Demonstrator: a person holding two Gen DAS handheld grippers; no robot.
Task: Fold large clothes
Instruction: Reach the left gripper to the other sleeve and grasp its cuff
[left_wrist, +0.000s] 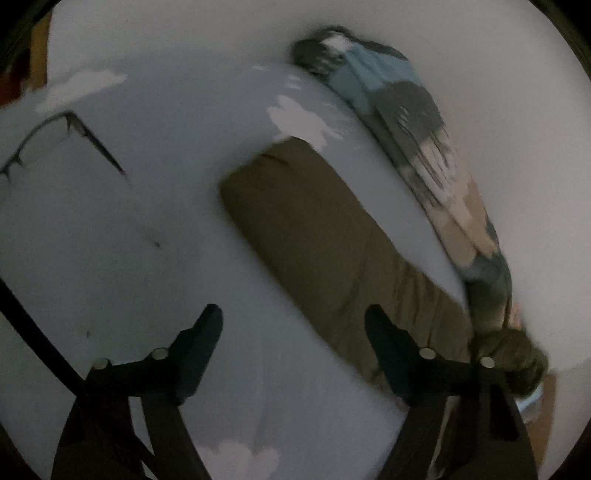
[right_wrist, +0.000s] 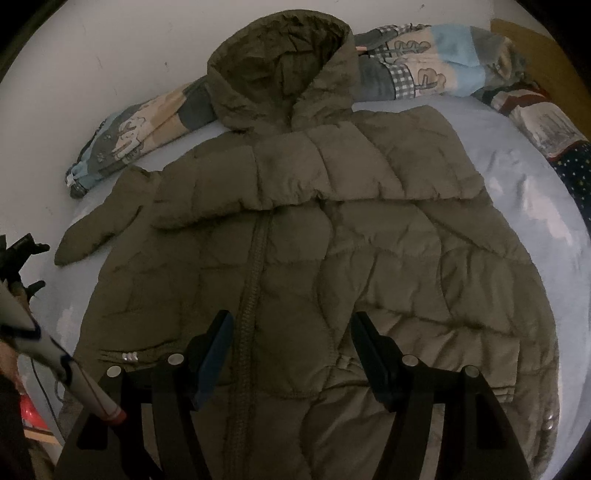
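Note:
An olive puffer jacket (right_wrist: 369, 251) lies front up on the light blue sheet (right_wrist: 535, 206), with its hood (right_wrist: 280, 66) at the far end. One sleeve (right_wrist: 99, 221) sticks out to the left, and a padded fold crosses the chest. My right gripper (right_wrist: 292, 317) hovers open over the lower front, beside the zip. In the blurred left wrist view the olive sleeve (left_wrist: 303, 229) runs diagonally. My left gripper (left_wrist: 291, 314) is open over the sheet (left_wrist: 129, 240), its right finger above the sleeve's near part and nothing between the pads. That gripper also shows at the left edge (right_wrist: 26, 254) of the right wrist view.
A rolled patchwork blanket (right_wrist: 424, 62) lies along the wall behind the hood and shows blurred in the left wrist view (left_wrist: 424, 122). Dark star-print fabric (right_wrist: 576, 166) is at the right edge. A white rod (right_wrist: 74, 369) crosses the lower left. The sheet has cloud prints (left_wrist: 299, 118).

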